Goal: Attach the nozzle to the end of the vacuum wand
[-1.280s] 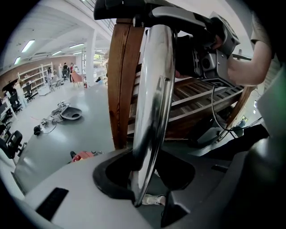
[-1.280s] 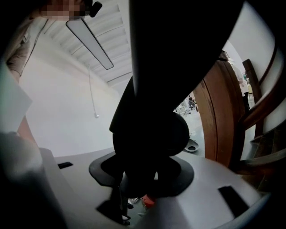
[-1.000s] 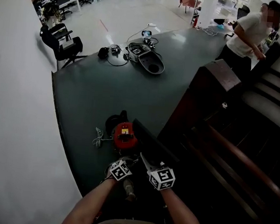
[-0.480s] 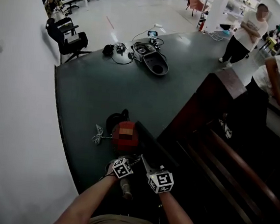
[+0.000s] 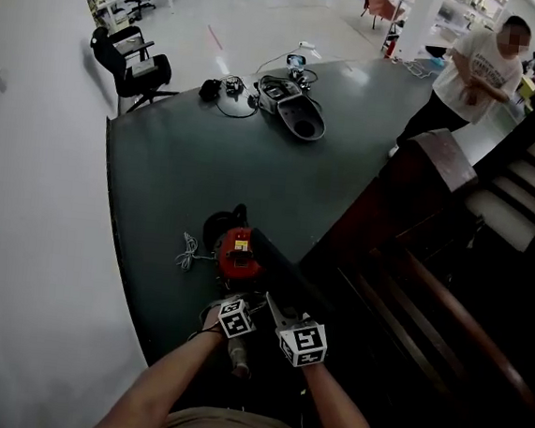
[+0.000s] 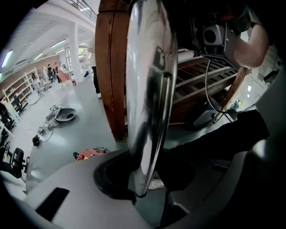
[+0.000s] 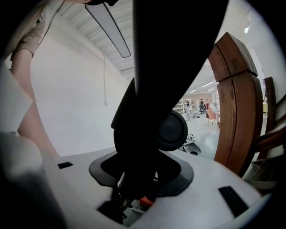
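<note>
Left gripper (image 6: 145,190): jaws partly closed and clamped on the chrome vacuum wand (image 6: 147,80), which runs lengthwise between them. Right gripper (image 7: 136,188), just beside the left in the head view: jaws likewise partly closed, gripping the black nozzle (image 7: 152,98). Both items are held close in front of the person, with the red vacuum body (image 5: 239,256) on the dark floor (image 5: 205,174) just ahead.

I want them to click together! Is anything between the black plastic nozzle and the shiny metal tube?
Nothing visible is. The left gripper holds the shiny metal tube, the right gripper holds the black plastic nozzle, side by side. Whether their ends touch is too dark to see.
</note>
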Tool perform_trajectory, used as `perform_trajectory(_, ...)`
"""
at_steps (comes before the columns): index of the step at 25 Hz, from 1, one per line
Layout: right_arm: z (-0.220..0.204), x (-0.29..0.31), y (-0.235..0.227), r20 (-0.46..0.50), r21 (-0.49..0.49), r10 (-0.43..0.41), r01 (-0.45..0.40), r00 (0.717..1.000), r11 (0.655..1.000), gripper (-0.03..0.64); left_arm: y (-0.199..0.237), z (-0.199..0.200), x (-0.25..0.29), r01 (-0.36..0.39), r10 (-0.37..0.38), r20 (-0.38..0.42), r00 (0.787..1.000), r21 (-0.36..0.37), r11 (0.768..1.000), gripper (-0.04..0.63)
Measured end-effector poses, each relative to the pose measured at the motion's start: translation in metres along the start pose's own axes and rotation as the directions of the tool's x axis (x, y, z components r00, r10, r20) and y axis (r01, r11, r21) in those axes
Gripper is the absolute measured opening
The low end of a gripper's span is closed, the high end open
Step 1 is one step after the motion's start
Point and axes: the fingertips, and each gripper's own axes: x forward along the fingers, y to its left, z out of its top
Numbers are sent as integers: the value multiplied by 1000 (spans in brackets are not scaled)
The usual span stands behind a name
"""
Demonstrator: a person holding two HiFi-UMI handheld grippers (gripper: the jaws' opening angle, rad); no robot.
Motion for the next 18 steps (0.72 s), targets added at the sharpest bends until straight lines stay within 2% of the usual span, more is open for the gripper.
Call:
perform_trajectory(3, -6, 4, -6, -5, 68, -12, 12, 1000, 998, 187, -1, 1, 0, 12, -12, -15, 1000, 5, 1000, 153)
perform_trajectory(6, -13, 4, -11, -47, 94, -29, 34, 998, 995, 187, -10, 4, 4, 41, -38, -51, 998, 68, 997, 152)
perform_trajectory(8, -14, 0, -14, -38, 83, -58, 61, 998, 995, 187, -10, 7, 8, 45, -43, -36, 998, 46, 998, 152)
perform_trajectory(11, -15, -12, -18, 53, 86, -126, 121, 991, 989, 186, -5, 7, 12, 23, -23, -1, 1000, -25, 999, 152)
perform_trajectory(14, -18, -21, -19, 92, 100, -164, 155, 982, 983, 186, -8, 9, 14, 34, -34, -15, 999, -4, 999, 152)
perform_trajectory(18, -20, -16, -26, 62, 116, -159, 151, 985, 982, 186, -5, 12, 17, 23, -22, -72, 997, 18, 1000, 151)
